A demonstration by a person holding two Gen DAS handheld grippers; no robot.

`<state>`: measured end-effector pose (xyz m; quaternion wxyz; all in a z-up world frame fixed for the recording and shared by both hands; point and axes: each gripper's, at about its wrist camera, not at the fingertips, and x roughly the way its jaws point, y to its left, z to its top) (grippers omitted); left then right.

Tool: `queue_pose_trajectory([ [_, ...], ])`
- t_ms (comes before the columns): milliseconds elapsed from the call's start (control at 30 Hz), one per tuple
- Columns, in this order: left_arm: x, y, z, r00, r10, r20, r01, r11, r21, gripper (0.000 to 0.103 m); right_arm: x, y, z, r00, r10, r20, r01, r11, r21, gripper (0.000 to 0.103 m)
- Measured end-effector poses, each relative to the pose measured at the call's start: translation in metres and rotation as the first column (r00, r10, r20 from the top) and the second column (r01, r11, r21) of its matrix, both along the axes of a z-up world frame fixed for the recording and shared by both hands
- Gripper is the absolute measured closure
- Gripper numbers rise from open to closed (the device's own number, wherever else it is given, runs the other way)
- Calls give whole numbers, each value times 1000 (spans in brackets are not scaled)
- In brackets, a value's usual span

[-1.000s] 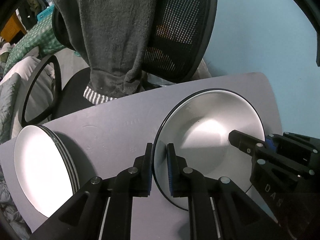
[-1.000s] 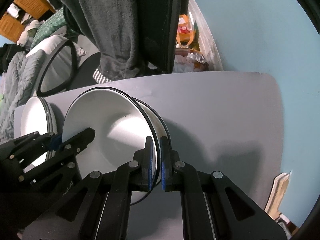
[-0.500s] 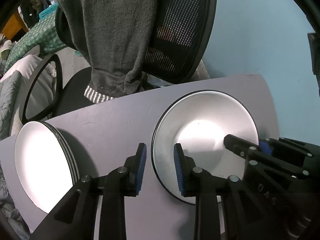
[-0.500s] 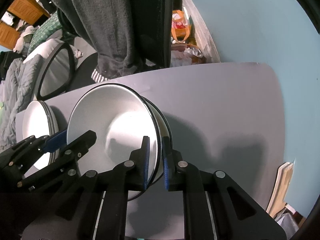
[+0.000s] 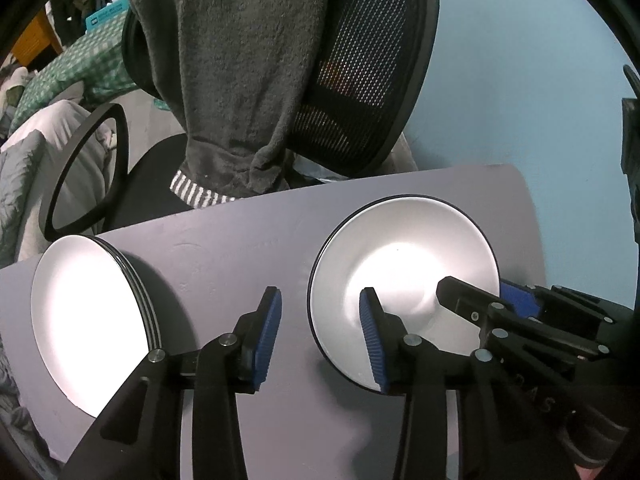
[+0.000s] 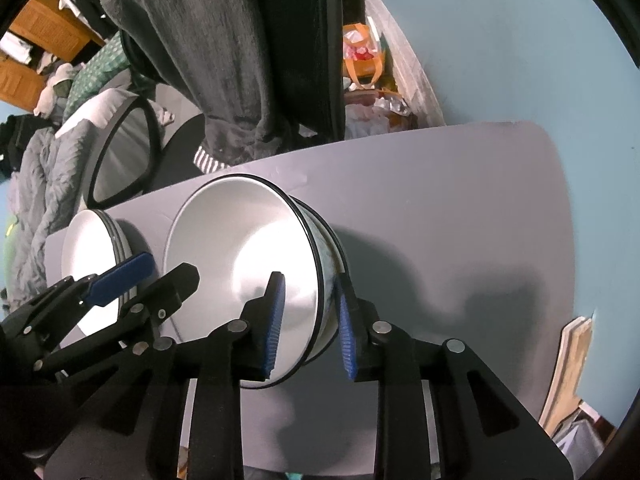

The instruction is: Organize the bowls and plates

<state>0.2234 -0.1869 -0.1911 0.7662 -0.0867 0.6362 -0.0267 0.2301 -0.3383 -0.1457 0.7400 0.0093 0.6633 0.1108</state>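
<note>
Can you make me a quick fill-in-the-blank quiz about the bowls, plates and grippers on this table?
1. The white bowl sits nested in a second ____.
2. The stack of white plates lies to the ____ of the bowl in both views.
3. The left gripper and right gripper both straddle the bowl's ____ with pads apart.

Missing words: bowl; left; rim

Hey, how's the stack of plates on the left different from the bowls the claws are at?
The stack of plates is shallow and flat; the bowls are deep with sloping walls. The plates sit clear of both claws, while the left claw and right claw each straddle the bowls' rim, jaws just opened, pads off it. The plates lie nearer the table's left edge, the bowls mid-table. Both are white with dark rims, and stacked.
</note>
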Motion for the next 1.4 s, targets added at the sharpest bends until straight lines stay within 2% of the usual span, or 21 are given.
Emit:
queue_pose_trajectory([
  [100, 0, 0, 1, 1000, 0, 2, 0, 1000, -3, 62, -1, 1, 5, 1000, 6, 26, -6, 1000, -19, 73],
  [267, -2, 3, 8, 1000, 6, -3, -6, 1000, -19, 62, -1, -1, 11, 999, 1, 39, 0, 1000, -5, 72],
  [600, -14, 9, 37, 998, 29, 60, -27, 999, -35, 49, -5, -3, 36, 991, 35, 130, -28, 998, -56, 54],
  [733, -19, 14, 48, 996, 38, 78, -34, 998, -46, 47, -7, -6, 45, 987, 42, 153, -33, 998, -62, 49],
  [867, -25, 19, 54, 995, 45, 89, -40, 998, -55, 45, -9, -10, 52, 983, 54, 176, -41, 997, -72, 40],
  [1300, -40, 34, 47, 996, 66, 63, -62, 996, -62, 45, -16, -20, 64, 976, 92, 199, -72, 992, -106, 39],
  [1400, -43, 38, 44, 996, 71, 53, -68, 995, -67, 45, -16, -21, 62, 974, 102, 202, -79, 990, -118, 35],
])
